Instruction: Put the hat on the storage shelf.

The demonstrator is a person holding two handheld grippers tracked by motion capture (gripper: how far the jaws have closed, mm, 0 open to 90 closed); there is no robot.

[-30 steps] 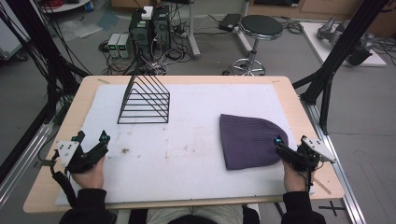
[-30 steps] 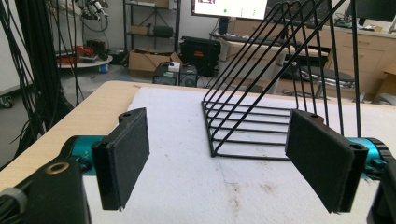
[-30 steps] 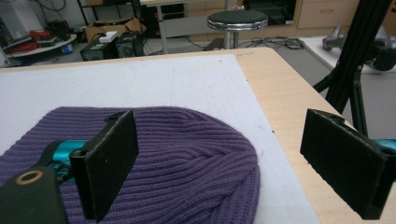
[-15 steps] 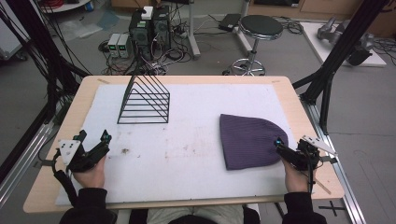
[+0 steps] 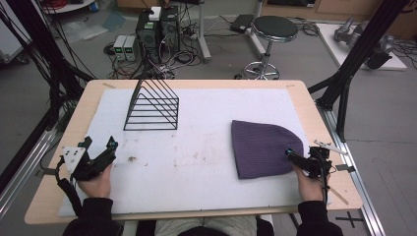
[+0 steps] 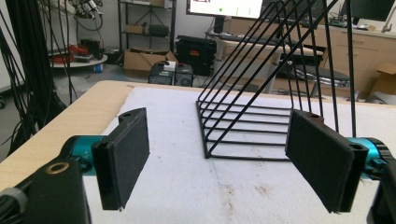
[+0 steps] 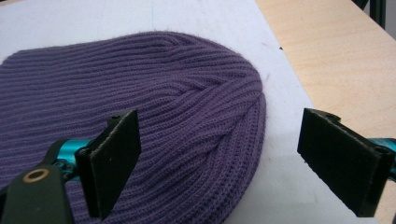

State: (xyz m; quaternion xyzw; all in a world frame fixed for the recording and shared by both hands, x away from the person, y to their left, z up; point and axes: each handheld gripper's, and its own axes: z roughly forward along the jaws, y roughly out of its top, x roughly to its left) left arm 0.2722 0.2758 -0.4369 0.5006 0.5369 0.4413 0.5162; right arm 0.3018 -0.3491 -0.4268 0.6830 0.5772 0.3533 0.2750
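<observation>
- Now spread wide, right gripper (image 7: 219, 163) straddling rounded edge of purple beanie (image 5: 263, 147), flat on white mat (image 5: 206, 162), right side.
- Left gripper (image 6: 229, 158) released too, empty, facing black wire rack (image 6: 275, 93).

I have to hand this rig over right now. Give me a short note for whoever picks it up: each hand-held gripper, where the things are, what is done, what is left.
Left hand-held gripper: open, nothing between its jaws, low over the white mat at the near left, pointing toward the black wire rack.
Right hand-held gripper: open, one jaw over the rounded edge of the purple beanie, the other over the mat; no grip.
Things: the beanie lies flat on the right side of the mat; the rack stands at the far left.
Done: the right gripper is at the beanie.
Left: probably closing on the beanie's edge and lifting it.
</observation>
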